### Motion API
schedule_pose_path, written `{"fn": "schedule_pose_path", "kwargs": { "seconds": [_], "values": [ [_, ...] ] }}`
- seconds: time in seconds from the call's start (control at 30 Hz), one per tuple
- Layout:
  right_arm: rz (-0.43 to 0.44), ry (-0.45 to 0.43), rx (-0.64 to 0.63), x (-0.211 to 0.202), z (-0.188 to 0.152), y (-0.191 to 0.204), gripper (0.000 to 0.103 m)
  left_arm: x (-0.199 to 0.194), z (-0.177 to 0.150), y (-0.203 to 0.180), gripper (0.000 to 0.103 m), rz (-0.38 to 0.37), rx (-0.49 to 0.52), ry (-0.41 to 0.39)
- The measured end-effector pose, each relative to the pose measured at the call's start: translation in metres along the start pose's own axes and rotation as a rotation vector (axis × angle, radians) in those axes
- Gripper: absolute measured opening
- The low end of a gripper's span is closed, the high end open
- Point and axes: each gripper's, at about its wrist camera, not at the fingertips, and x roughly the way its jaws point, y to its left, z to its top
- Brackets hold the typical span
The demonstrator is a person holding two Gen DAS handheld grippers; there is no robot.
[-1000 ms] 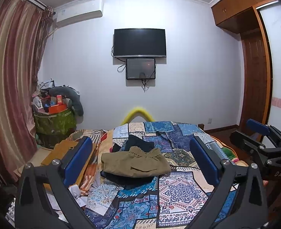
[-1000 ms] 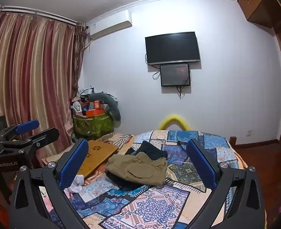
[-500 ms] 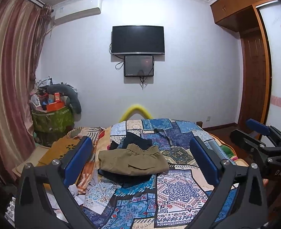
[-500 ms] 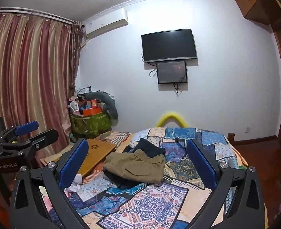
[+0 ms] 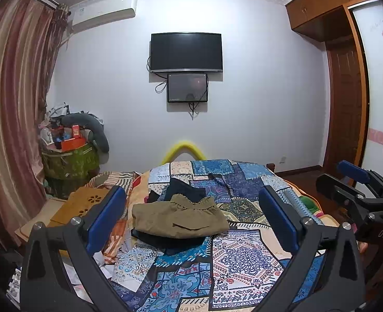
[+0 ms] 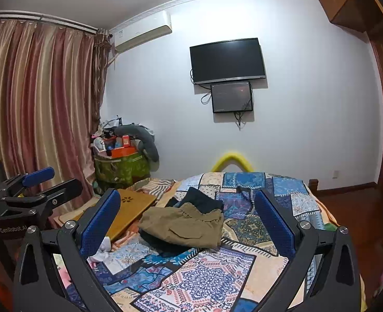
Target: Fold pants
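Observation:
Khaki pants (image 5: 178,219) (image 6: 183,225) lie folded in a flat packet on the patchwork quilt (image 5: 238,254) (image 6: 207,275), on top of a dark garment (image 5: 186,191) (image 6: 204,200) that sticks out behind and beneath them. My left gripper (image 5: 191,215) is open, held above the bed short of the pants, with nothing between its blue pads. My right gripper (image 6: 187,214) is open and empty as well, at about the same distance. Each view shows the other gripper at its edge: the right gripper (image 5: 357,182) and the left gripper (image 6: 40,182).
A wooden lap desk (image 6: 129,208) lies at the bed's left side by crumpled white cloth (image 6: 103,249). A green bin (image 6: 121,169) piled with clutter stands by the striped curtains (image 6: 35,109). A wall TV (image 5: 186,52), a yellow foam arch (image 5: 183,150) and a wooden door (image 5: 347,109) lie beyond.
Both views have drifted slightly: the pants and bed sit a little lower and further left in the frames. Both grippers have stayed open and the pants have not moved on the quilt.

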Motion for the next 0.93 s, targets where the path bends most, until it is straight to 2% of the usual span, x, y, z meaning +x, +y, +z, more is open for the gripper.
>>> {"fn": "schedule_pose_path", "kwargs": {
  "seconds": [0.93],
  "values": [
    [-0.018, 0.009, 0.005, 0.0010, -0.0022, -0.0065, 0.102, 0.0098, -0.0038, -0.0013, 0.103, -0.058, 0.025, 0.040]
  ]
}}
